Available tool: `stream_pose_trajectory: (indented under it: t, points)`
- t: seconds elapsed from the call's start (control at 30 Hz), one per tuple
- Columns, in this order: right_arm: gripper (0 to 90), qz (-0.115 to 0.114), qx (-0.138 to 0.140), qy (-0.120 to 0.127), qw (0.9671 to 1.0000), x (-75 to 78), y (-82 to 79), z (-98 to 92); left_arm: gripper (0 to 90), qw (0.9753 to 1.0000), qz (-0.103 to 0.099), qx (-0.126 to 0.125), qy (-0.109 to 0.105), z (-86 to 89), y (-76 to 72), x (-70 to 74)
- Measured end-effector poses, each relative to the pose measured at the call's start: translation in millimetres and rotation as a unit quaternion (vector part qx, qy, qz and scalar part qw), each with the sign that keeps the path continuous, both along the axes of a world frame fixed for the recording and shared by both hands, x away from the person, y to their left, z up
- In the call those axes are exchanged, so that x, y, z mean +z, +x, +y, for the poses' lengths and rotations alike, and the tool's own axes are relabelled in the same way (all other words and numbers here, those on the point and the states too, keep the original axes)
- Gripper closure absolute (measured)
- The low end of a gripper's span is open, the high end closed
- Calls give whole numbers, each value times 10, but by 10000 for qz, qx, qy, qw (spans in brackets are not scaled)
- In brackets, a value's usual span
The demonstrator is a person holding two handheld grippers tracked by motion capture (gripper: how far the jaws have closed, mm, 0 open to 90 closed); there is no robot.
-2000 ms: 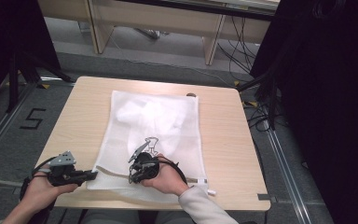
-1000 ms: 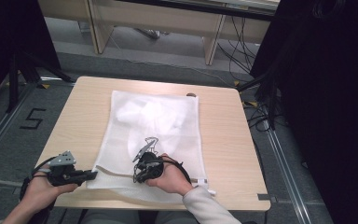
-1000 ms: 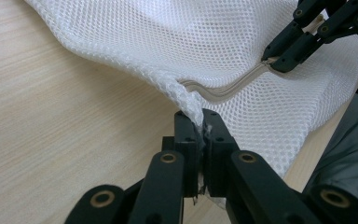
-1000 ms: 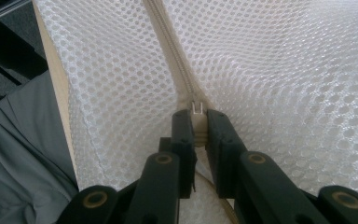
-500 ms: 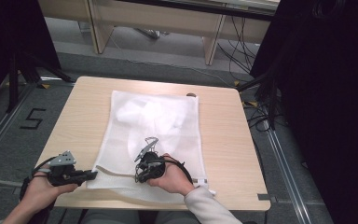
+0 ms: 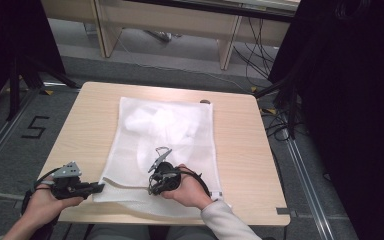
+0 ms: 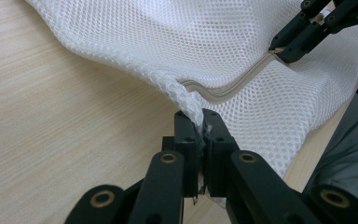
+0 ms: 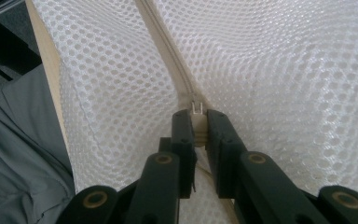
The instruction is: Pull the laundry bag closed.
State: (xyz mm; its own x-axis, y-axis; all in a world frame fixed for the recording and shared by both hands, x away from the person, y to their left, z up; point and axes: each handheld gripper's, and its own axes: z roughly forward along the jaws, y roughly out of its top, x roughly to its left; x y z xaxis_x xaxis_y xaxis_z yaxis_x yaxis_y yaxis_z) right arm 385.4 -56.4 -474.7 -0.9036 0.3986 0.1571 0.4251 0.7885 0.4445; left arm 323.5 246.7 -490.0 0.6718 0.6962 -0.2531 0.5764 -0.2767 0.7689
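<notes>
A white mesh laundry bag (image 6: 165,130) lies flat on the wooden table (image 6: 240,150), with white cloth inside at its far end. A zipper (image 6: 125,185) runs along the bag's near edge. My left gripper (image 6: 100,186) is shut on the bag's near left corner (image 7: 192,108). My right gripper (image 6: 152,186) is shut on the zipper pull (image 8: 198,122), a small cream tab between its jaws, partway along the zipper (image 8: 163,42). In the left gripper view, the right gripper (image 7: 284,49) shows at top right, pinching the zipper line (image 7: 223,91).
The bag hangs slightly over the table's near edge (image 6: 180,220). Bare wood lies left (image 6: 80,130) and right of the bag. The person's grey trouser leg (image 8: 14,158) is below the edge. Dark curtains and desk legs stand beyond the table.
The right gripper has slid a little to the right along the zipper with the pull. The left gripper has stayed in place on the corner.
</notes>
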Motion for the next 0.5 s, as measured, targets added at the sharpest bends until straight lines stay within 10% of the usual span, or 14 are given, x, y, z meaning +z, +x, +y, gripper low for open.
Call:
stream_pose_trajectory:
  t: [0.5]
  points:
    - [826,14,-42,-50,10000,11,4,-58,855,10000,0,-3,8,2,-1,0]
